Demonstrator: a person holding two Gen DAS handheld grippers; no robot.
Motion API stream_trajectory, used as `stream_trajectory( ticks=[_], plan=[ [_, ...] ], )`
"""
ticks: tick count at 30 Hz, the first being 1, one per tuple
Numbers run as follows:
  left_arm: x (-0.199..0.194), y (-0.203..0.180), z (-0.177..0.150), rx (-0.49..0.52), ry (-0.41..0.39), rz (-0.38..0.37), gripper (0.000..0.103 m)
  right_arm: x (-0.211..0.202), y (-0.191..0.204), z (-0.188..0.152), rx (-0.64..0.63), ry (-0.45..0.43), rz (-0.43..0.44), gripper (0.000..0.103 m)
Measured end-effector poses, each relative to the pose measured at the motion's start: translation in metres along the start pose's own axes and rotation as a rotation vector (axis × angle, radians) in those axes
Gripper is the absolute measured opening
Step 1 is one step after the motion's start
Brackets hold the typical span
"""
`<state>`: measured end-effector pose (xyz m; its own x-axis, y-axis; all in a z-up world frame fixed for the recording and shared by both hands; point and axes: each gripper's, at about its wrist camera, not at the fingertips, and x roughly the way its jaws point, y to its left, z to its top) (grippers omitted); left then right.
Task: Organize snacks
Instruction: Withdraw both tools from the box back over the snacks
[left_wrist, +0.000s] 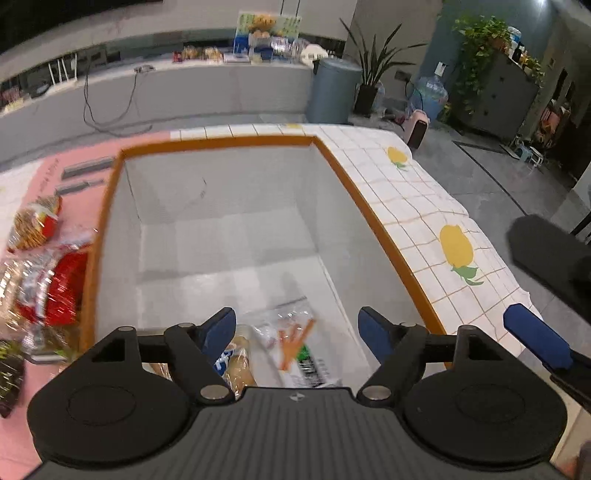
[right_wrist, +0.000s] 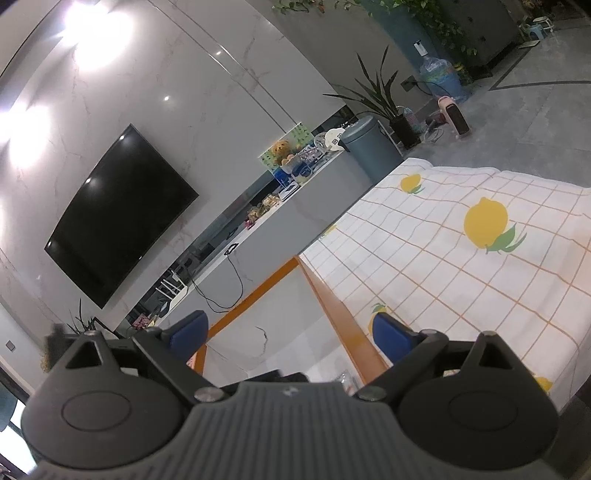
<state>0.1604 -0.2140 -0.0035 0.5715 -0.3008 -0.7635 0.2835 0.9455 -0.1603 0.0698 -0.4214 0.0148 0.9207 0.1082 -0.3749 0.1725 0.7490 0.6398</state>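
From the left wrist view, the left hand-held gripper (left_wrist: 297, 328) hangs over the near end of a grey fabric storage box (left_wrist: 229, 221) with an orange rim, its blue-padded jaws spread wide with nothing between the pads. Below the jaws, on the box floor at its near end, lie a clear snack packet (left_wrist: 291, 332) with orange stick shapes and a green-and-black label, and beside it to the left a clear-wrapped bread packet (left_wrist: 240, 365) with a blue-and-white label. The rest of the box floor is bare. Left of the box, on a pink mat on the bench, sits a blurred heap of snacks (left_wrist: 44, 273): red foil wrappers, a round netted golden-brown pack, dark packets. One blue pad of the right hand-held gripper (left_wrist: 535, 343) shows at the right edge.

From the right wrist view, the right hand-held gripper (right_wrist: 291, 334) has its jaws apart and empty, poised over the box's orange rim, beside the lemon-print checked cloth (right_wrist: 443, 266)
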Motion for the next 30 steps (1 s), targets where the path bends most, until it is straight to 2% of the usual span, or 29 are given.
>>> stream_trajectory(
  ticks=[6,11,16,21,27,30],
  plan=[
    [-0.033,0.014,0.003,-0.011,-0.043,0.003,0.089,0.0,0.004,-0.003,-0.025,-0.016,0.006,0.094],
    [-0.068,0.044,0.008,-0.043,-0.089,0.016,0.089,0.0,0.023,-0.01,-0.111,-0.044,0.05,0.094],
    [-0.105,0.08,0.005,-0.091,-0.151,0.075,0.089,0.002,0.055,-0.027,-0.225,-0.071,0.137,0.094],
    [-0.134,0.111,-0.006,-0.123,-0.187,0.131,0.089,0.011,0.085,-0.053,-0.309,-0.058,0.206,0.094],
    [-0.153,0.146,-0.022,-0.136,-0.229,0.197,0.089,0.018,0.122,-0.088,-0.448,-0.029,0.269,0.094],
    [-0.156,0.172,-0.032,-0.188,-0.254,0.232,0.089,0.023,0.134,-0.106,-0.495,-0.004,0.297,0.094]
  ],
)
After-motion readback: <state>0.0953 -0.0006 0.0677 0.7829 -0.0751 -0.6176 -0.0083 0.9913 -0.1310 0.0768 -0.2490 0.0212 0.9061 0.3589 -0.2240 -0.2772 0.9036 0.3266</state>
